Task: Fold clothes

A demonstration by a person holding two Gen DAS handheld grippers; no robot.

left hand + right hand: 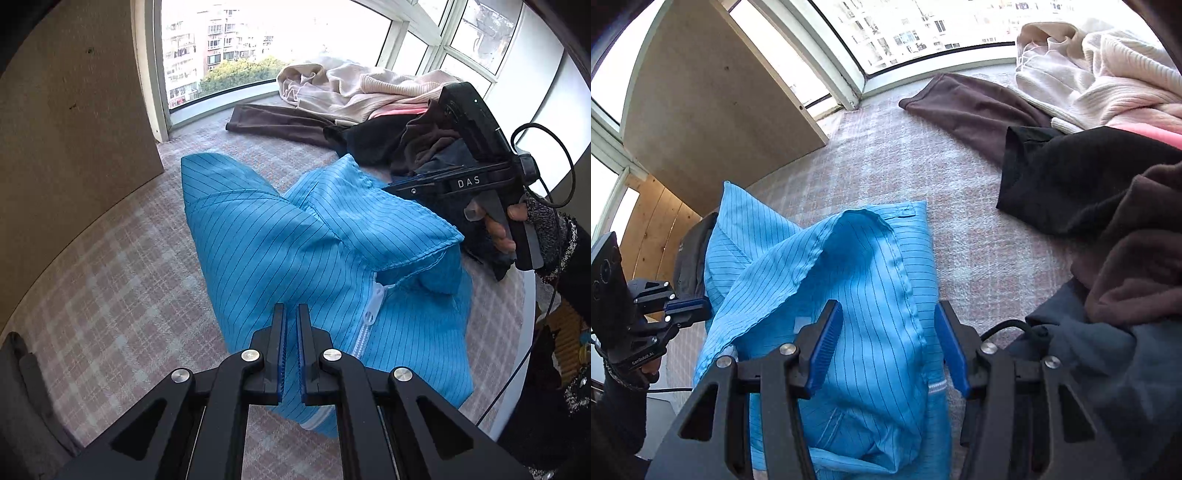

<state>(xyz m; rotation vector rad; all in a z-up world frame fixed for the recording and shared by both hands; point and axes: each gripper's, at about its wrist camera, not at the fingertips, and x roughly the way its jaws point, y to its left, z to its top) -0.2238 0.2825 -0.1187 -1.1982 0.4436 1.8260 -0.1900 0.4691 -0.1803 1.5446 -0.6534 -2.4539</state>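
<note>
Hovering low over the blue striped garment (317,258), the left gripper (291,314) has its fingers nearly together, gripping nothing. The right gripper (886,332) is spread wide above the crumpled garment on the plaid blanket (979,229).

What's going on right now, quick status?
Left tool nearly shut, empty, over the blue jacket. Right tool open above it. Jacket part-folded; loose clothes pile beyond.

A: Background, left wrist view?
B: Curved bay window (229,48); apartment blocks (188,51) and trees (240,72) outside.
A: Beside it?
B: Bare wooden board (713,107) leaning upright against the window frame.
</note>
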